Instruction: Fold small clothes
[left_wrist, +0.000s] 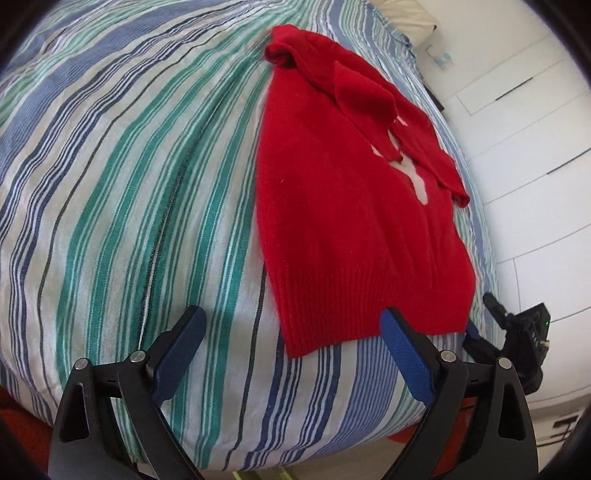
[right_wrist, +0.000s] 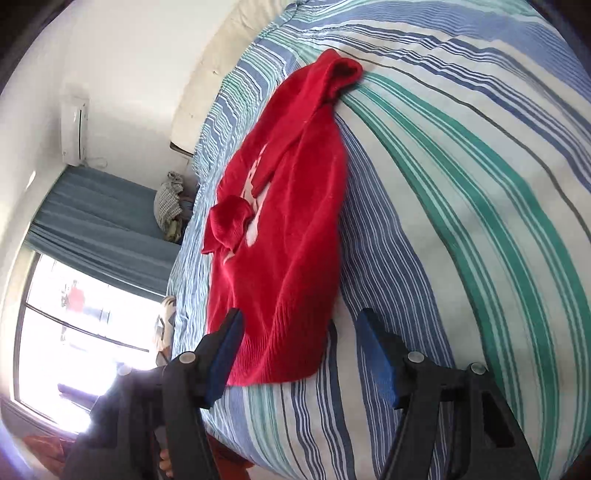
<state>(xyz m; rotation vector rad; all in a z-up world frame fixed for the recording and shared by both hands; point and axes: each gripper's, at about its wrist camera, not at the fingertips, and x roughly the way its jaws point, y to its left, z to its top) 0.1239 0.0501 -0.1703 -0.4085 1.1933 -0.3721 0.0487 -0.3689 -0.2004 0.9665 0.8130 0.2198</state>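
While the red sweater (left_wrist: 343, 206) lies flat on the striped bedcover (left_wrist: 122, 177), sleeves folded over its body, the left gripper (left_wrist: 291, 328) stands spread just before its ribbed hem. The right gripper (right_wrist: 299, 332), also spread, straddles the hem's corner without pinching it.

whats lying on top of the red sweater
On the red sweater, its own sleeves lie folded across the chest, partly covering a white pattern. The rest of that pattern is hidden. Nothing else rests on it, and both grippers are clear of it.
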